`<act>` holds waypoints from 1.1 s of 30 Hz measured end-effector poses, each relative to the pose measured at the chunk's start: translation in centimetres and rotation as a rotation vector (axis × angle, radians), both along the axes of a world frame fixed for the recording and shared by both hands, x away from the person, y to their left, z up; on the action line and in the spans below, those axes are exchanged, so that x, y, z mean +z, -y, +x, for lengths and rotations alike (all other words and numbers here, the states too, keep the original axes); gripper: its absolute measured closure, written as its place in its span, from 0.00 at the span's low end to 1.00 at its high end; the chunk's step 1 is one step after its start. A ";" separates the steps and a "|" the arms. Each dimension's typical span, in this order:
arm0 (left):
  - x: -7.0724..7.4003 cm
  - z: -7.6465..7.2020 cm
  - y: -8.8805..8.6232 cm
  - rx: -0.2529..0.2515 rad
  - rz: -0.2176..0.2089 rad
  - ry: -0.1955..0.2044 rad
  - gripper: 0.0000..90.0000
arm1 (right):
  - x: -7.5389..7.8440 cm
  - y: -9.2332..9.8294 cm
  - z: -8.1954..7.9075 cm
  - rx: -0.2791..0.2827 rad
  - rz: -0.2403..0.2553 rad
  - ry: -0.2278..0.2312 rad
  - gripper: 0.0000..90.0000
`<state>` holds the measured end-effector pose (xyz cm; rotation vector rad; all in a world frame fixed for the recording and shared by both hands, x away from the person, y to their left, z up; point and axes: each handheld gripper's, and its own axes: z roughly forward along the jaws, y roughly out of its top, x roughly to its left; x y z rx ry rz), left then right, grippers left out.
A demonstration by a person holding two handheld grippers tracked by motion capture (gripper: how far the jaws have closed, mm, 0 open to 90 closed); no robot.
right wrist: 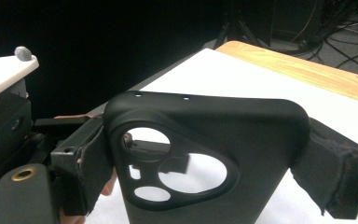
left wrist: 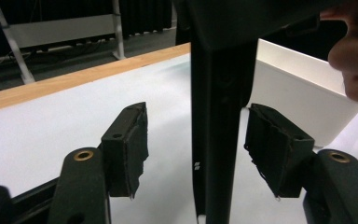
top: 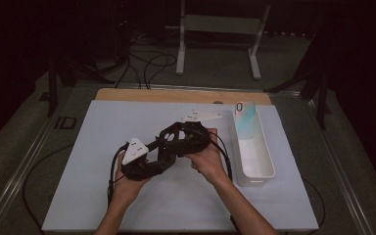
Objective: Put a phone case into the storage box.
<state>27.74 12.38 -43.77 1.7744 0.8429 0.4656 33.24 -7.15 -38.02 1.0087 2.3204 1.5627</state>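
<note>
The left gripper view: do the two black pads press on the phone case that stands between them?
No, the phone case stands between the pads with bare gaps at both sides.

Centre of frame: 2 hands enter from the bottom edge, each holding a black gripper; left gripper [top: 162,157] sits left of centre, right gripper [top: 172,133] just above and right of it, the 2 bodies touching; jaw positions indistinct; white mat [top: 127,205] covers the table; white bin [top: 254,161] stands at right, a pale blue item [top: 245,122] upright at its far end.
</note>
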 end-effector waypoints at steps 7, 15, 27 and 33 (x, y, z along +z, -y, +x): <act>-0.2 -0.3 -1.8 0.032 -0.013 -0.004 0.17 | 0.0 0.2 0.2 -0.031 -0.002 -0.005 0.15; -1.0 -1.0 -3.6 0.047 0.008 0.011 0.03 | 0.0 0.3 0.2 -0.041 -0.020 0.004 0.15; -2.7 -2.1 -7.6 0.130 0.056 0.004 0.01 | 0.3 1.0 0.3 -0.044 -0.030 0.012 0.15; -3.3 -2.6 -9.4 0.180 0.074 0.011 0.01 | 0.4 1.2 0.3 -0.049 -0.043 0.018 0.15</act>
